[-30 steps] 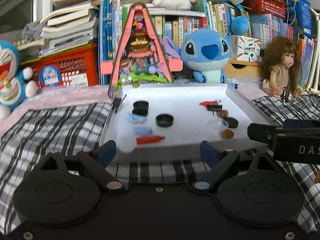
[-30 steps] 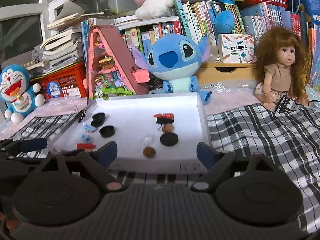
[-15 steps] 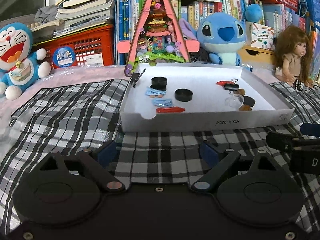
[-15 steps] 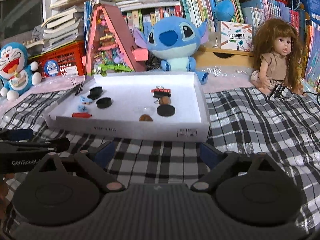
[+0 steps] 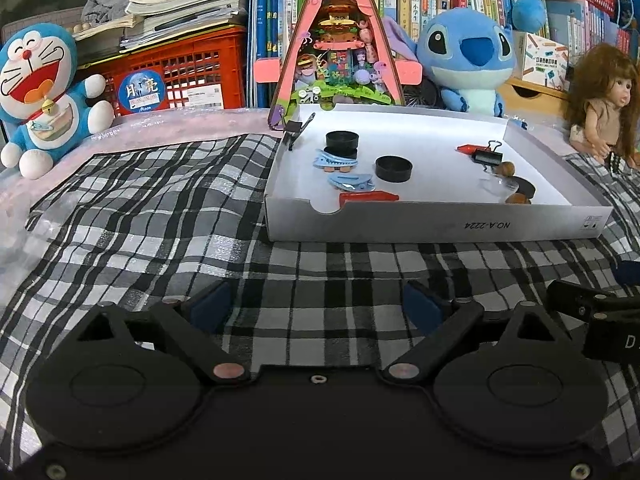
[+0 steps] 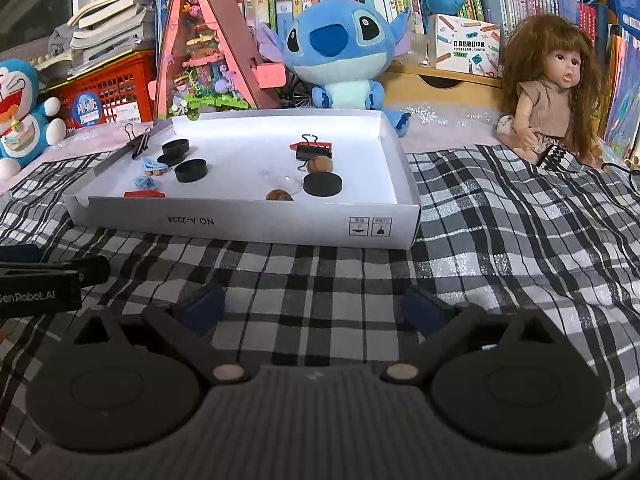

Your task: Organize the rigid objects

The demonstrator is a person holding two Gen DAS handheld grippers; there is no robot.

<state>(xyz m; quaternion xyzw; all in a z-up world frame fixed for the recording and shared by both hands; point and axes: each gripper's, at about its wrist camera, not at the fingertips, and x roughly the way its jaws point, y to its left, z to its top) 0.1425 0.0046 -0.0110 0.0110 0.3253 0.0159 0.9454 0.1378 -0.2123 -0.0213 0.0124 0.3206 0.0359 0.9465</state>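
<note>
Two empty tongs, left (image 5: 316,306) and right (image 6: 314,304), gape short of the white tray (image 5: 436,222); a careless reach could shove it.

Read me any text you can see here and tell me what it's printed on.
"NO.A-2224", upside down: front wall of the white box.
"GenRobot.AI", first letter cut off: left gripper's body.
"POCKET LABEL PRINTER": small carton.
Book spines, red crate sticker, box pictograms: too small.

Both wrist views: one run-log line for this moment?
left gripper: open, empty | right gripper: opening, empty | both over plaid cloth, short of white box | small items in box, none held
</note>
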